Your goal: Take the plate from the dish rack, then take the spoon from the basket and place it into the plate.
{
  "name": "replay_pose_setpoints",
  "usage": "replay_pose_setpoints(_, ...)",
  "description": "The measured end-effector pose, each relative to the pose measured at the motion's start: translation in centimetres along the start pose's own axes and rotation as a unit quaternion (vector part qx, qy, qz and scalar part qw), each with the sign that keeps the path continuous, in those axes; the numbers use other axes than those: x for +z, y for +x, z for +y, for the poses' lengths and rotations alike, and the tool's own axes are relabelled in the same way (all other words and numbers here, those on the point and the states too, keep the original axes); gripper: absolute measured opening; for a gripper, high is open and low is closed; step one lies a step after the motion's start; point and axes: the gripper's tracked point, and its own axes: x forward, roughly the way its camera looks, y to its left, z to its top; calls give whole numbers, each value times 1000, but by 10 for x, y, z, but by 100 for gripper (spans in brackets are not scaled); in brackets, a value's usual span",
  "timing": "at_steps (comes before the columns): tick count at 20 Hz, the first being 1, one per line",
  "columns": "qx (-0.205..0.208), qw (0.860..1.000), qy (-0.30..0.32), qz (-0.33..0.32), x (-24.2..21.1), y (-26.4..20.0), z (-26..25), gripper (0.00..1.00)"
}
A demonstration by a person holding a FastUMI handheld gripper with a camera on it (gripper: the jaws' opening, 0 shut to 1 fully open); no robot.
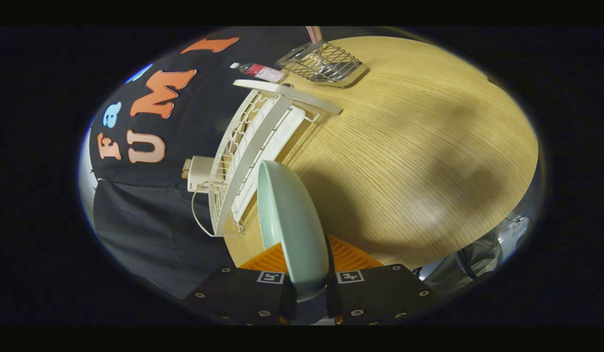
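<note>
Light wood-grain table (419, 146); white dish rack (253, 146) near wall, wire basket (326, 63) beyond it. Gripper (309, 288) clamped on pale green plate (292, 220), edge-on.

Basket (326, 61) contents indistinct; plate (292, 225) base behind tool (306, 288)

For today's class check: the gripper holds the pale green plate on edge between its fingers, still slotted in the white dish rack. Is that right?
Not quite. The gripper does hold the plate on edge, but the gripper view shows it out of the dish rack, beside it over the table.
</note>
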Motion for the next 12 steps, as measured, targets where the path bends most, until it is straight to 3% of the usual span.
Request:
replay_pose_setpoints(5, -13, 1000, 10, 6, -3, 7, 3, 27)
replay_pose_setpoints(12, -61, 996, -72, -2, 9, -7, -11, 62)
